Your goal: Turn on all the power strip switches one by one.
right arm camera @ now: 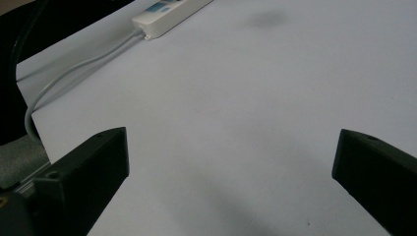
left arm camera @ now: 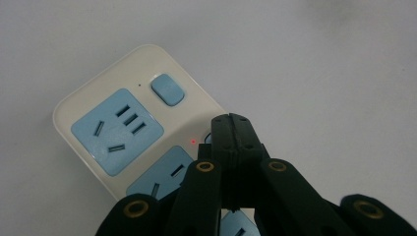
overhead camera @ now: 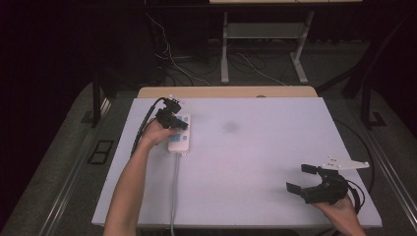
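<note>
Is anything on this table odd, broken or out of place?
Nothing looks broken or spilled. The cream power strip with blue sockets lies flat on the white table, a small red light glowing beside the shut left tool. One faint grey smudge marks the tabletop.

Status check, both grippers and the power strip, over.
Left gripper shut, tips over power strip, red light on. Right gripper open, empty, near table corner. Nothing in the way.

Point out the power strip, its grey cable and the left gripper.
power strip (left arm camera: 78,110), left gripper view, cream casing at its corner.
grey cable (overhead camera: 173,196), high view, mid-length on the table.
left gripper (left arm camera: 231,120), left gripper view, tips of its closed jaws.
</note>
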{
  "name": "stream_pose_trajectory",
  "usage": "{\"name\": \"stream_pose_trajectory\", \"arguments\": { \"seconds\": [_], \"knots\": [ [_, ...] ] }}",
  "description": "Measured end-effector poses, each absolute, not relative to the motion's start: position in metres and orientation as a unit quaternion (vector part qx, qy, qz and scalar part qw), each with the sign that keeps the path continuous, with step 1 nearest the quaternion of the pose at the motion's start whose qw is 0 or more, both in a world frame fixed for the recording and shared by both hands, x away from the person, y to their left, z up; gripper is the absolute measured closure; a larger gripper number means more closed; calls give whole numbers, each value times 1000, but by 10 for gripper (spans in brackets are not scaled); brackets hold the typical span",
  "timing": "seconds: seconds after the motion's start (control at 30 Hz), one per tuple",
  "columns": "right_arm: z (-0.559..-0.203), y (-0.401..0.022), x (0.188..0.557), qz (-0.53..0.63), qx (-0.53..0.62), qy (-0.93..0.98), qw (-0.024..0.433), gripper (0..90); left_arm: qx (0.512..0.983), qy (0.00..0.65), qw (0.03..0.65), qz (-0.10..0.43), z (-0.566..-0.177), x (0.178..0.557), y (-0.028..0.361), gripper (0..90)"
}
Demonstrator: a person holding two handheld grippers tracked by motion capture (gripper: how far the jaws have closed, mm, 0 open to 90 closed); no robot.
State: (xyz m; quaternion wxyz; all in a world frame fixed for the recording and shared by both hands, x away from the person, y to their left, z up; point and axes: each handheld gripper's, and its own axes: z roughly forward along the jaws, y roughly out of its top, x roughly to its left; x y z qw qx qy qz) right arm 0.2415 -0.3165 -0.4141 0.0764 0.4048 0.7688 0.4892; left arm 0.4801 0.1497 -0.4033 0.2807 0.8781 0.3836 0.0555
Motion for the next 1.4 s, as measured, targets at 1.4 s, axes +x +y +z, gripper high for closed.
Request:
{"name": "stream_pose_trajectory", "arguments": {
  "seconds": [1.4],
  "knots": [
    [-415,-318,241,488,407,768,76,5,852,417,308,71,-404,514,153,893]
  ]
}}
